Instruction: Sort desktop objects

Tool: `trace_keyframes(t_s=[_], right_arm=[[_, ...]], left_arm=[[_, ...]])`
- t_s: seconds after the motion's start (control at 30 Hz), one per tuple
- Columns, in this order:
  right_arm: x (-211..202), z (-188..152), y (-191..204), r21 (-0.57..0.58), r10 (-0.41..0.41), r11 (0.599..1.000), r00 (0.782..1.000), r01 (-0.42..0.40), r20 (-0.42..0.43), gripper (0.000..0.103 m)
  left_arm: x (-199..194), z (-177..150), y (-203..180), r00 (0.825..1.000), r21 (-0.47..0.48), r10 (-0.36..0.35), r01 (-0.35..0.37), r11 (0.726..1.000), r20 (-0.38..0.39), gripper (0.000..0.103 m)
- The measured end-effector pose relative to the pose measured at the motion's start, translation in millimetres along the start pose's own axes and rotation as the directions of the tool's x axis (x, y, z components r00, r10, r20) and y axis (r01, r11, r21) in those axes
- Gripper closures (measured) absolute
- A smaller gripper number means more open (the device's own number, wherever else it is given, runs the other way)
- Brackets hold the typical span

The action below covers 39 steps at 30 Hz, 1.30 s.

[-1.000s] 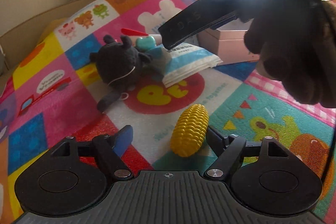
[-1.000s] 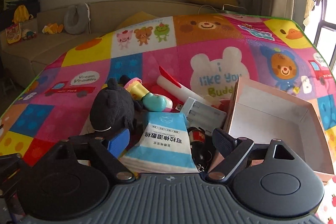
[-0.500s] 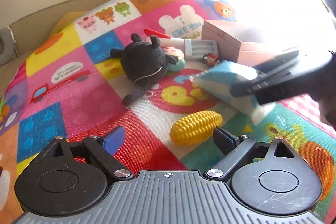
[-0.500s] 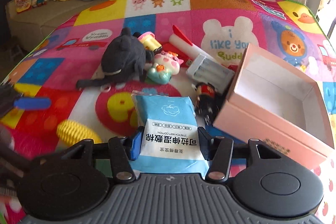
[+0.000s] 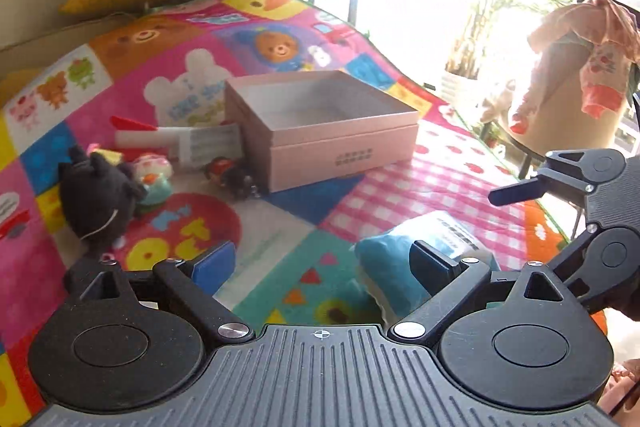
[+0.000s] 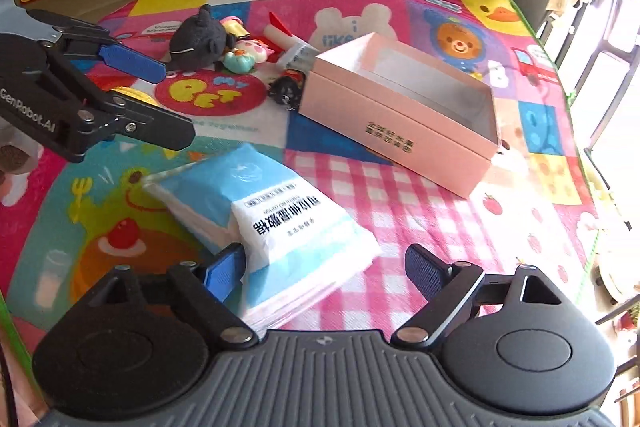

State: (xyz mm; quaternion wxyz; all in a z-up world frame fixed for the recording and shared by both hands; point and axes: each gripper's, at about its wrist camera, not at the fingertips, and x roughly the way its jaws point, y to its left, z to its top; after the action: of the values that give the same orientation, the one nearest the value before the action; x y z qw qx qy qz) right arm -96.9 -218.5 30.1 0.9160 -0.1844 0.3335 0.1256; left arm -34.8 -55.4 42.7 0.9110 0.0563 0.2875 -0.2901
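right tongs (image 6: pixel 324 267) tilt downward, jaws opening over tissue pack (image 6: pixel 272 219).

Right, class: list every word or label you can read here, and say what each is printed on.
"GenRobot.AI": left gripper
"PET": red circle on play mat
"i like": white bear on mat
Blue tissue pack: upside-down Chinese print, unreadable
Pink box: gold print, too small

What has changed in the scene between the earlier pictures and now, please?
The right gripper carried the blue tissue pack off the toy pile towards the camera, onto the pink checked patch of the mat, and let go; its jaws are opening. The left gripper's jaws are opening, empty. The pink box and black plush stayed put.
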Motion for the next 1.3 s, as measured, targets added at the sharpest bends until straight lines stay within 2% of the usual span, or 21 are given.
trace_keyframes(t_s=[0.1, 0.17, 0.27, 0.43, 0.6, 0.7, 0.8, 0.97, 1.17, 1.3], right_arm=[[1.3, -13.8, -12.4, -0.009, -0.164, 0.986, 0.986, 0.165, 0.017, 0.015], [2.5, -21.7, -25.4, 0.037, -0.193, 0.981, 0.981, 0.193, 0.005, 0.015], [0.5, -29.6, -43.3, 0.147, -0.137, 0.980, 0.990, 0.137, -0.010, 0.015], [-9.3, -33.8, -55.4, 0.315, -0.018, 0.949, 0.998, 0.000, 0.052, 0.004], [-17.8, -29.7, -55.9, 0.411, 0.121, 0.896, 0.984, -0.165, 0.130, 0.001], [-16.9, -28.8, -46.7, 0.404, 0.176, 0.889, 0.975, -0.216, 0.134, 0.000], [-13.0, -28.3, -37.0, 0.386, 0.193, 0.895, 0.974, -0.226, 0.121, 0.000], [-8.4, -26.9, -32.3, 0.378, 0.214, 0.895, 0.972, -0.236, 0.100, 0.000], [-5.9, -31.9, -26.6, 0.362, 0.193, 0.910, 0.979, -0.203, 0.065, 0.000], [-6.6, -35.6, -25.2, 0.368, 0.189, 0.908, 0.980, -0.200, 0.066, 0.000]], left_arm=[[14.7, -1.8, -18.9, 0.997, 0.029, -0.063, 0.064, 0.998, -0.034, 0.006], [18.2, -4.0, -29.1, 0.996, 0.054, -0.075, 0.078, 0.996, -0.050, 0.005], [13.9, -6.5, -33.2, 0.997, 0.082, -0.048, 0.052, 0.995, -0.053, 0.002], [-8.6, -12.6, -13.0, 0.996, 0.063, 0.080, -0.077, 0.995, -0.038, 0.001], [-23.4, -22.4, 22.1, 0.966, -0.028, 0.249, -0.252, 0.967, -0.075, 0.001], [-29.3, -31.5, 35.6, 0.945, -0.074, 0.311, -0.319, 0.945, -0.096, 0.001], [-30.2, -38.6, 40.8, 0.942, -0.085, 0.316, -0.326, 0.941, -0.117, 0.001], [-20.6, -37.1, 37.4, 0.956, -0.107, 0.269, -0.281, 0.954, -0.115, 0.001], [6.6, -27.2, 37.0, 0.953, -0.131, 0.278, -0.293, 0.947, -0.121, 0.001], [11.4, -25.6, 34.4, 0.968, -0.135, 0.223, -0.238, 0.962, -0.117, 0.001]])
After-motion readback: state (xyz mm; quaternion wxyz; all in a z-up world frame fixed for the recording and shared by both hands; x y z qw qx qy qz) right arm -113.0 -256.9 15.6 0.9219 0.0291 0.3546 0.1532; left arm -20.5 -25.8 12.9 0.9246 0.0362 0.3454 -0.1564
